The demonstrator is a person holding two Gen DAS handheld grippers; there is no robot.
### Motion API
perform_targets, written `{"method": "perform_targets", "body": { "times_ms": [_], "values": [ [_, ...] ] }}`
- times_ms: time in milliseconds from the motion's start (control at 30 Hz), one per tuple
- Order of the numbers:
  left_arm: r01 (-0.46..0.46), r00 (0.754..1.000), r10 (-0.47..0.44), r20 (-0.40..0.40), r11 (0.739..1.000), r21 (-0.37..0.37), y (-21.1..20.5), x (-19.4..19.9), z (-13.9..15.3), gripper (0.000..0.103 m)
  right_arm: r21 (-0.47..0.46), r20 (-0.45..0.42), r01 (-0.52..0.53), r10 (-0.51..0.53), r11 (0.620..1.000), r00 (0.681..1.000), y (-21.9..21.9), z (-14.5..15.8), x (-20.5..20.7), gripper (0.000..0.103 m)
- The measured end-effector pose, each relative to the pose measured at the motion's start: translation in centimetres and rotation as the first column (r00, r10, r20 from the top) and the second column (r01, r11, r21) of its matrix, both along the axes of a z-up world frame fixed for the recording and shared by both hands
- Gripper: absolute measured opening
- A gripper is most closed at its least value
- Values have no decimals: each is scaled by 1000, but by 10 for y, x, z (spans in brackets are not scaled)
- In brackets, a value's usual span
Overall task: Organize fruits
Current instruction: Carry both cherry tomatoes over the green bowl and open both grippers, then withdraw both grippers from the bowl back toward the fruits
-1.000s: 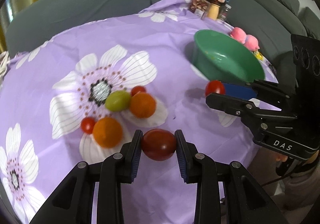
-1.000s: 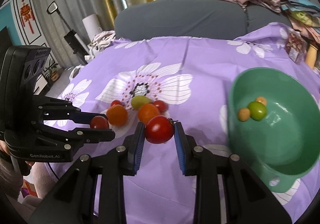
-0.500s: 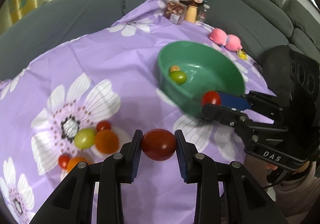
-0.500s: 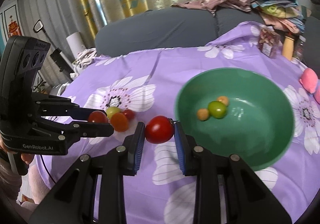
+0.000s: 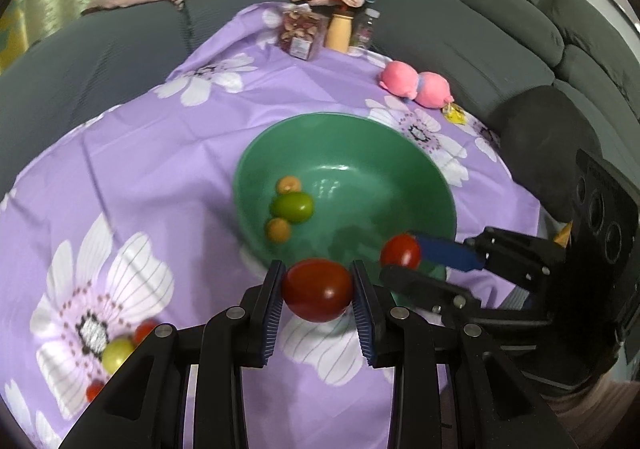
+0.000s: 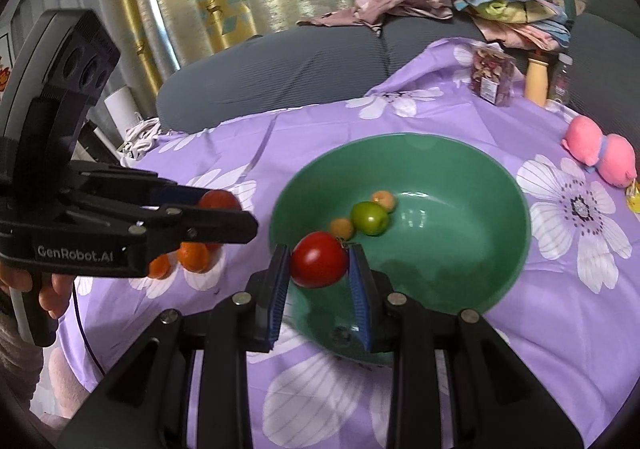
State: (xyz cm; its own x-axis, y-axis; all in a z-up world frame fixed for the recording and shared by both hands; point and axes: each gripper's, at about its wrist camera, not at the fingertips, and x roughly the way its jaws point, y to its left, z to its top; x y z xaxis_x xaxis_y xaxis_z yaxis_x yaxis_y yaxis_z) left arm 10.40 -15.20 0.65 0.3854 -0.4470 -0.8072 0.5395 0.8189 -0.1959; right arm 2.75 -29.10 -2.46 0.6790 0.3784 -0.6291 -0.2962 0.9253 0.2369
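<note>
While both claws hang near the green bowl (image 5: pixel 436 177), each one is already loaded. The left claw (image 5: pixel 317 291) is clamped on a dark red tomato (image 5: pixel 317 289), and the right claw (image 6: pixel 319 263) is clamped on a brighter red tomato (image 6: pixel 319 259), pads pressing both sides in each case. My guess is the pinch across the middle is just so the round things can't roll out on the way over.

The right tomato sits over the near rim of the bowl, so it looks closest to being dropped. The left one is just short of the rim, over the purple flowered cloth (image 5: pixel 160 169) on the tabletop.

Inside the bowl there's a green fruit (image 6: pixel 369 217) with two small orange ones touching it, so that's clearly the collecting spot. A few more fruits (image 6: pixel 192 255) wait in a cluster on the cloth, off to the left of the bowl.

Orientation-wise, the dark tomato is a bit oval, long axis running sideways between the pads. The brighter one is nearly round, with its stem end turned toward the right pad, as far as I can tell.
</note>
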Motion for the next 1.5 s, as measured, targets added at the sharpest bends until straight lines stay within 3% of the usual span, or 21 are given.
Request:
{"method": "perform_targets", "body": {
  "times_ms": [500, 867, 967, 1000, 1133, 1267, 1367, 1500],
  "values": [
    [39, 998, -37, -43, 998, 40, -39, 21, -18, 33, 3, -24, 56, -56, 998, 998, -20, -11, 4, 30],
    [8, 999, -5, -44, 997, 73, -36, 20, -23, 34, -2, -42, 71, -71, 997, 997, -22, -15, 5, 32],
    [-9, 999, 11, -31, 997, 78, -32, 17, -19, 62, -2, -42, 72, -72, 997, 997, -22, -14, 4, 36],
    [-20, 1000, 21, -23, 997, 74, -28, 14, -17, 66, 0, -42, 72, -71, 997, 997, -22, -14, 3, 38],
    [-55, 998, 56, -15, 996, 70, -13, 7, -13, 72, -3, -36, 67, -67, 998, 997, -18, -10, -1, 42],
    [-112, 994, 112, -2, 991, 72, 10, -4, -12, 85, 0, -23, 64, -64, 998, 998, -13, -4, -9, 51],
    [-170, 985, 171, -6, 983, 68, 38, -15, -13, 86, 8, -16, 53, -53, 999, 998, -5, 0, -15, 58],
    [-251, 968, 252, -1, 965, 75, 73, -31, -15, 86, 3, -12, 14, -14, 1000, 1000, 12, 5, -22, 59]
  ]
}}
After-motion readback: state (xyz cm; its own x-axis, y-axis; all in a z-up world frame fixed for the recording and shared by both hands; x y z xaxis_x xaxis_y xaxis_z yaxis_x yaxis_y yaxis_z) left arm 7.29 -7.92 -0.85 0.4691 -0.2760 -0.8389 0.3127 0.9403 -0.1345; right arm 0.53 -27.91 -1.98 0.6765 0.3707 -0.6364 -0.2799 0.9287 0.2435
